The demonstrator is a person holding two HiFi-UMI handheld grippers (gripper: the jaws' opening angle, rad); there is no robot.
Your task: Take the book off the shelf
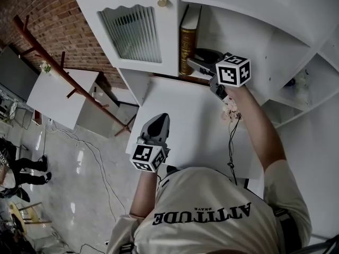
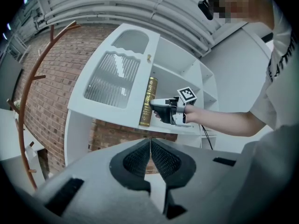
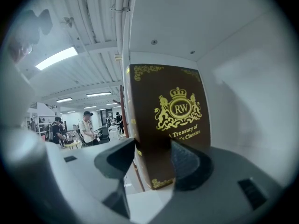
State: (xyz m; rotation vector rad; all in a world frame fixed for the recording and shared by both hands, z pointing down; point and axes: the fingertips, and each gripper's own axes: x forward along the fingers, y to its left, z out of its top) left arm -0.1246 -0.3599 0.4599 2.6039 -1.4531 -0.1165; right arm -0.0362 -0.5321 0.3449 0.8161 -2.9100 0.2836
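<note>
Grey left gripper (image 1: 160, 118) nearest, clenched tight on nothing, low at edge of white ledge (image 1: 183, 123), well clear of shelf (image 2: 163, 129). Right gripper (image 3: 154, 160) up at shelf, jaws spread wide w/ brown gilt book (image 3: 170, 120) btwn them, pads just beside it, no firm clamp visible. Book upright at left end of compartment, hard by cabinet wall; open room to its right. Ribbed-glass door (image 1: 132, 33) beyond, then brick wall (image 1: 53, 15), glossy floor (image 1: 74, 189) below.

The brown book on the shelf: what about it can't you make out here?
- Cover title of the book: right gripper view, one word's start sits behind a jaw of the right gripper.
- Lettering on its spine: head view and left gripper view, too small to read.
</note>
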